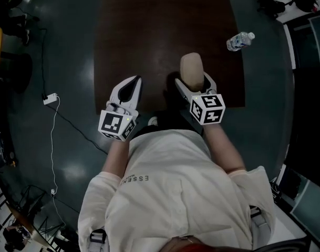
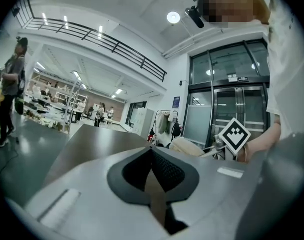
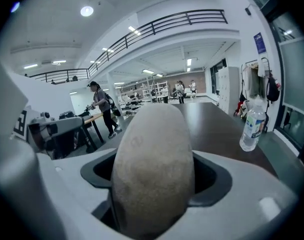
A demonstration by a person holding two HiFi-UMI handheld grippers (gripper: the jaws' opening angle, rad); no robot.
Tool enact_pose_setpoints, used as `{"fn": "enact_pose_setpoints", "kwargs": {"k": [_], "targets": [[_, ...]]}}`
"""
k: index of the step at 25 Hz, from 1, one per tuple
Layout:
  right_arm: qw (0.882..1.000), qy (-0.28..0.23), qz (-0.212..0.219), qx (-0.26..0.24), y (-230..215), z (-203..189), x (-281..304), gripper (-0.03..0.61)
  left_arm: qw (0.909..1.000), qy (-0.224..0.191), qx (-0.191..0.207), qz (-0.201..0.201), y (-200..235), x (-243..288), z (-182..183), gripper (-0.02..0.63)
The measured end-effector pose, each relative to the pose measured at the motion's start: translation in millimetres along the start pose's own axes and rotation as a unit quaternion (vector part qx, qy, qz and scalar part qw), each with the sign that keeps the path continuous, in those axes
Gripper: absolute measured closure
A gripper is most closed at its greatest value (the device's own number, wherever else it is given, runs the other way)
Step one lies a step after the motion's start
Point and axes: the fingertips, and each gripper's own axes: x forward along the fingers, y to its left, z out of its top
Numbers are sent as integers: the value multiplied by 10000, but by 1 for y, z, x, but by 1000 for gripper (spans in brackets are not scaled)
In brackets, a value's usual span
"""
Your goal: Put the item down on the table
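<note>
The right gripper (image 1: pixel 194 83) held a beige egg-shaped item (image 1: pixel 192 67) with a rough, matt surface. Its two jaws were partly apart, as far as the width of the item, and pressed it from both sides. In the right gripper view the item stood upright between the jaws and its rounded top rose above them. In the head view it was over the near part of the dark brown wooden table (image 1: pixel 149 30), right of the middle. Whether it touched the table top, I could not tell.

The left gripper (image 1: pixel 132 84) was just beside it on the left, also over the near edge of the table. Its jaws were together, their tips met, and they held nothing.

A clear plastic water bottle (image 1: pixel 240 41) was at the right edge of the table, farther away than the item and well apart from both grippers.
</note>
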Motion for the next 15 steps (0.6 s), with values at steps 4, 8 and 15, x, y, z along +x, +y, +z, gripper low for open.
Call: {"fn": "enact_pose_setpoints", "kwargs": {"k": [4,8,15], "targets": [[9981,550,228,-153,-18,-3,50,190,9997,189,-87,144,16,32,-4,604],[9927,1057,462,-338,-27,-26,88,190,9985,350,-194,386,28,43,-20,604],[9820,1685,432,-739,-38,-51,142,190,9961,547,-308,622,56,54,-35,604]]}}
